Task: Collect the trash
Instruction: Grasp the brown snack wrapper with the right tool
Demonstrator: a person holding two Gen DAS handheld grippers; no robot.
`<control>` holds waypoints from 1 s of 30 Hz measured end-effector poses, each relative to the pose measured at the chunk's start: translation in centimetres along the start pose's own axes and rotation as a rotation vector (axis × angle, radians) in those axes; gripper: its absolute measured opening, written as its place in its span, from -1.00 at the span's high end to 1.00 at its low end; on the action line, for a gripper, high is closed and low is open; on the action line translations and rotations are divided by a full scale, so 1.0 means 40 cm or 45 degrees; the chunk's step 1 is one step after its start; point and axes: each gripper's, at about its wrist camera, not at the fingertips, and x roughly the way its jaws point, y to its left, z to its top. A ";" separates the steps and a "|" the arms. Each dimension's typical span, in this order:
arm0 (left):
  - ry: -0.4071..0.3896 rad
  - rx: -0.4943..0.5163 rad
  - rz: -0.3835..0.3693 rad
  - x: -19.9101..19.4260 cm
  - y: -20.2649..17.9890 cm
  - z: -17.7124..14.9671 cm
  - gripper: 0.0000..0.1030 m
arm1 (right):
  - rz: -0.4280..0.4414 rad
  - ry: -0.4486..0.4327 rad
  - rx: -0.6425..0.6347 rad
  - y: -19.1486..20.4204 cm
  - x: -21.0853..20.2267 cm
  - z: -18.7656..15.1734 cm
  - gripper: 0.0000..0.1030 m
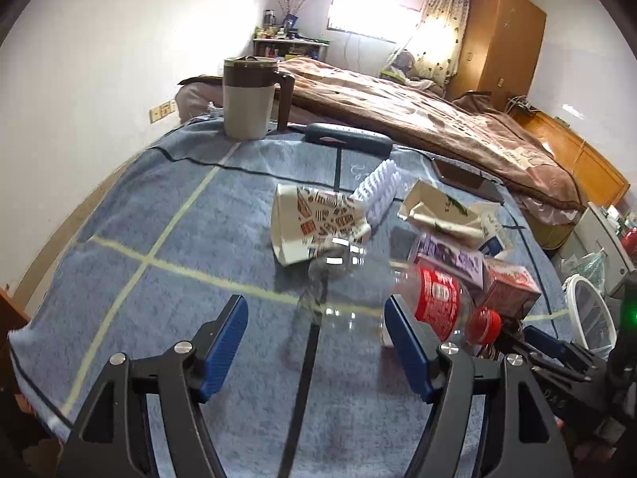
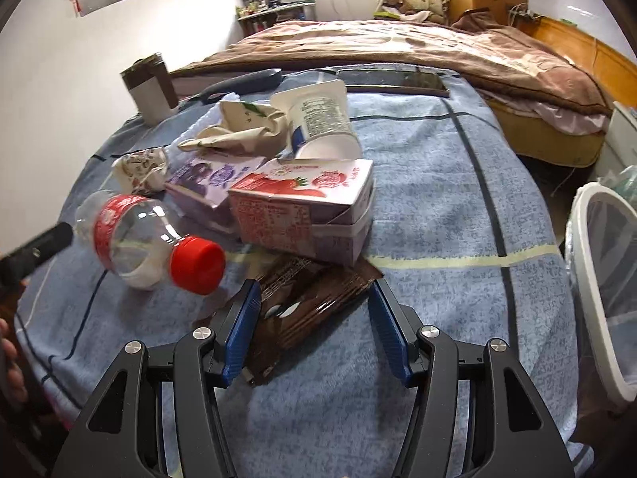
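Trash lies on a blue towel-covered table [image 1: 179,231]. A clear plastic bottle [image 1: 382,286] with red label and red cap lies on its side; my open left gripper [image 1: 314,314] has its fingers around the bottle's clear base end. In the right wrist view the bottle [image 2: 135,235] lies at the left. My open right gripper [image 2: 314,298] straddles a dark brown wrapper [image 2: 314,302] lying flat. Behind it lie a red strawberry carton [image 2: 302,207], a purple carton [image 2: 207,179], a white yogurt cup [image 2: 322,123], crumpled beige paper [image 2: 239,127] and a crushed patterned paper cup [image 1: 314,223].
A white mesh bin [image 2: 605,279] stands beside the table at the right. A brown-and-grey mug [image 1: 251,95], a dark remote-like case [image 1: 350,139], a white brush [image 1: 378,191] and a phone [image 2: 394,79] sit at the table's far side. A bed [image 1: 418,119] lies beyond.
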 end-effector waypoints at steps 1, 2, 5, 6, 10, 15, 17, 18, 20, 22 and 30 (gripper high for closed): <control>0.003 0.005 -0.032 0.005 0.004 0.010 -0.43 | -0.028 0.000 -0.012 0.001 -0.001 -0.001 -0.13; 0.012 0.012 -0.069 0.011 0.006 0.021 -0.43 | -0.055 0.000 -0.026 0.001 -0.004 -0.004 0.04; 0.033 0.072 -0.106 0.038 -0.004 0.049 -0.44 | -0.116 -0.005 -0.049 -0.004 -0.010 -0.011 0.44; 0.046 0.079 -0.095 0.047 -0.007 0.054 -0.44 | -0.107 -0.009 -0.040 -0.010 -0.015 -0.015 0.47; 0.101 0.089 -0.172 0.076 -0.008 0.067 -0.44 | 0.019 -0.021 0.049 -0.040 -0.029 -0.020 0.53; 0.156 0.062 -0.306 0.079 -0.014 0.046 -0.45 | 0.057 -0.010 0.113 -0.061 -0.027 -0.020 0.53; 0.157 0.073 -0.325 0.072 -0.026 0.033 -0.46 | 0.064 -0.017 0.133 -0.068 -0.032 -0.020 0.53; 0.163 0.072 -0.334 0.070 -0.030 0.027 -0.46 | 0.062 -0.021 0.134 -0.068 -0.034 -0.019 0.53; 0.180 0.074 -0.350 0.065 -0.040 0.015 -0.46 | 0.069 -0.039 0.136 -0.076 -0.042 -0.017 0.53; 0.194 0.091 -0.341 0.062 -0.050 0.003 -0.46 | 0.057 -0.055 0.138 -0.084 -0.051 -0.015 0.53; 0.291 0.281 -0.388 0.021 -0.126 -0.085 -0.45 | 0.050 -0.084 0.154 -0.126 -0.064 -0.008 0.53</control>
